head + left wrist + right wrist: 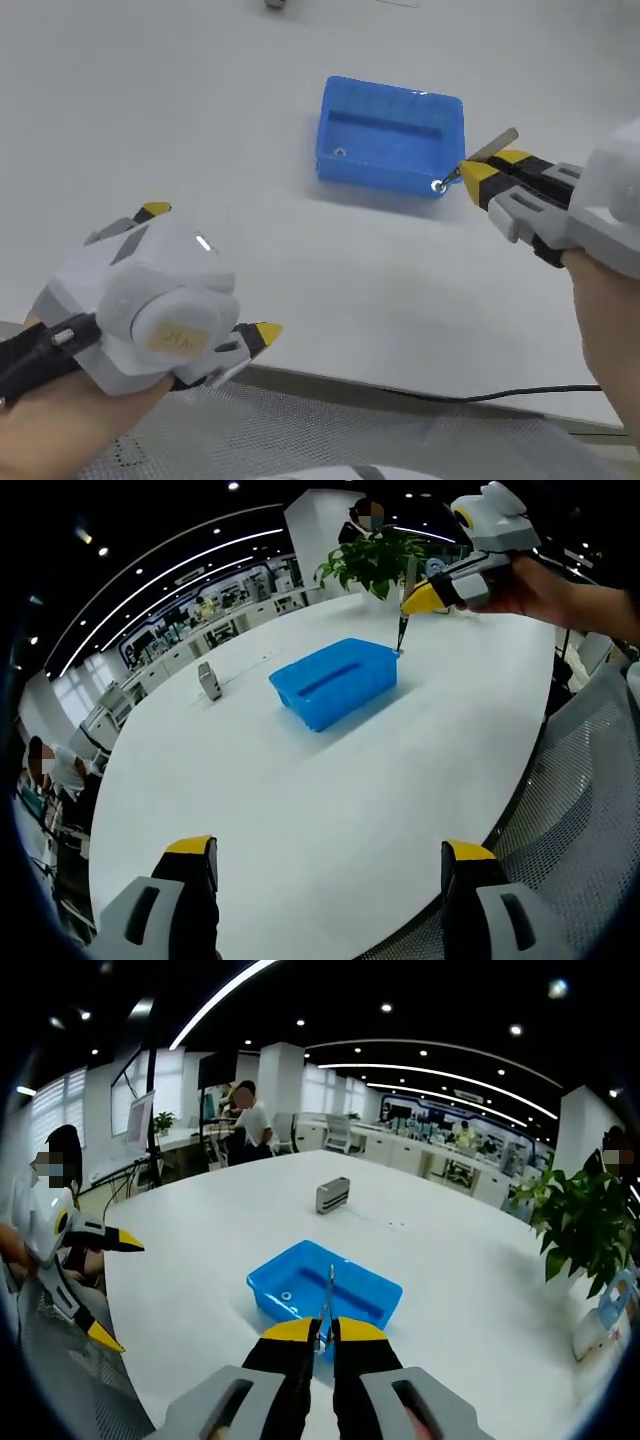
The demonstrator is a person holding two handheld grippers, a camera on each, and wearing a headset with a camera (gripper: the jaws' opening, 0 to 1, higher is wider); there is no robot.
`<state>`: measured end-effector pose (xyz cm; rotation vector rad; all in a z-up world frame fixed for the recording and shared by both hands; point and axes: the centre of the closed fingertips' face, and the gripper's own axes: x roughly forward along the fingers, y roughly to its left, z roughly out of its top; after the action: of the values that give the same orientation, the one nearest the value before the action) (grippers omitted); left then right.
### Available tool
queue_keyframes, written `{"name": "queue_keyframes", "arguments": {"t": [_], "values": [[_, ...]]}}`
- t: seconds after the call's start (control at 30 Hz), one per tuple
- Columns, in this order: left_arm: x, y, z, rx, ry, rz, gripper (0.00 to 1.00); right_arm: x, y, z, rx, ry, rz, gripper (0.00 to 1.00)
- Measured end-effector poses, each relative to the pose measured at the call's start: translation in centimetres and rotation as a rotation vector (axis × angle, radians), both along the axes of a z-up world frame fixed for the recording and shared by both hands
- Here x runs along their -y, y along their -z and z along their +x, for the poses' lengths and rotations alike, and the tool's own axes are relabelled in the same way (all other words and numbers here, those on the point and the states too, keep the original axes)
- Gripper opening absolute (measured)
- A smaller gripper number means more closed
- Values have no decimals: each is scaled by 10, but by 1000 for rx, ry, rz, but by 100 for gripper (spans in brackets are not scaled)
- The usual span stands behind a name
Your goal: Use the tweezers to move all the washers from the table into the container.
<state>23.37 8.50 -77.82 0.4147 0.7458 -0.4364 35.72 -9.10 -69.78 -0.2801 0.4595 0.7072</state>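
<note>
We hold the slim metal tweezers (497, 143) clamped between the closed jaws of the right gripper (482, 176); in the head view their long axis slants from upper right down to lower left. Their tips meet the near right corner of the blue rectangular plastic container (380, 172), where a small silver ring washer (438, 187) sits at the tips; a second washer (340, 153) lies on the container's floor by its left wall. Our left gripper (210, 270) hovers near the edge of the white table (200, 120), jaws wide apart and holding nothing, well apart from the container. A small grey box (332, 1195) stands beyond the container; a black cable (480, 396) trails along the near edge.
</note>
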Motion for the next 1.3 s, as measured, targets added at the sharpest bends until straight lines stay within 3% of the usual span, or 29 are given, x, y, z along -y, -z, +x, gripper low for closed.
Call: {"name": "queue_keyframes", "arguments": {"t": [0.2, 0.43, 0.6, 0.83, 0.97, 1.3], "values": [[1, 0, 0, -1, 6, -5, 94, -7, -5, 9, 17, -7, 11, 2], [3, 2, -2, -9, 20, -4, 93, -16, 0, 31, 20, -19, 13, 2], [3, 2, -3, -13, 23, -1, 92, -18, 16, 42, -2, -37, -29, 3], [2, 2, -3, -12, 16, 2, 92, -21, 41, 44, -54, -87, -78, 3], [1, 3, -3, -19, 13, 3, 91, -24, 51, 44, -89, -111, -89, 3], [4, 9, -7, -47, 39, 24, 89, -22, 68, 49, -118, -122, -129, 3]]}}
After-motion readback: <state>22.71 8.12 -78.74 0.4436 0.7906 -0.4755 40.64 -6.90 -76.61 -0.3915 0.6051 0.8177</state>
